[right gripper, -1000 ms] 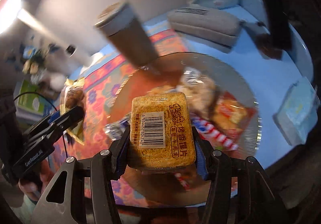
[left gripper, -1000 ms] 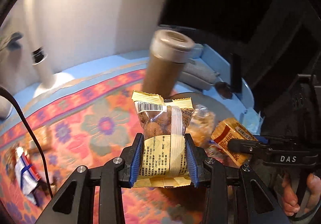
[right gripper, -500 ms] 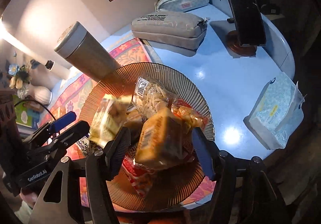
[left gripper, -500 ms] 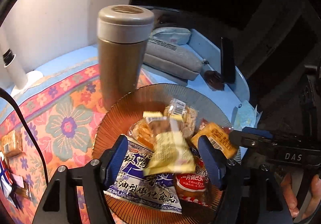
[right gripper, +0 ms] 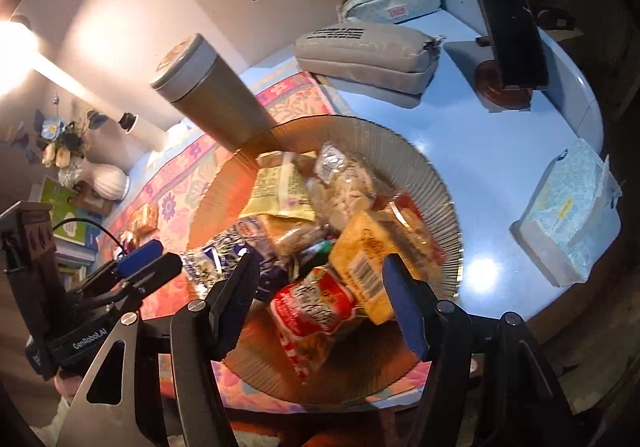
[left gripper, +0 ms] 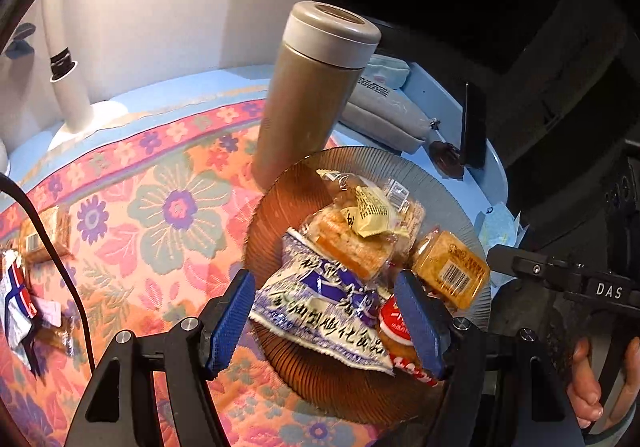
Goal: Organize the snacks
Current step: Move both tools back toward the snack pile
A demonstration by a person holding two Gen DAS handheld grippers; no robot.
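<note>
Both open and empty above the ribbed glass plate [right gripper: 436,183]: left gripper [left gripper: 326,321], right gripper [right gripper: 320,305], jaws having just parted. Yellow nut packet [left gripper: 374,213] and orange biscuit pack [left gripper: 450,269] on the plate's heap (gathered for tidiness, presumably). More snacks [left gripper: 24,295] left of the plate.

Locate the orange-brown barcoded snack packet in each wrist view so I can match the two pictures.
Left wrist view: the orange-brown barcoded snack packet lies at the right rim of the ribbed amber glass plate, just right of the right blue finger.
Right wrist view: the packet lies right of centre on the plate, just above the right blue finger.
Shared landmark: the tall beige flask standing behind the plate.
</note>
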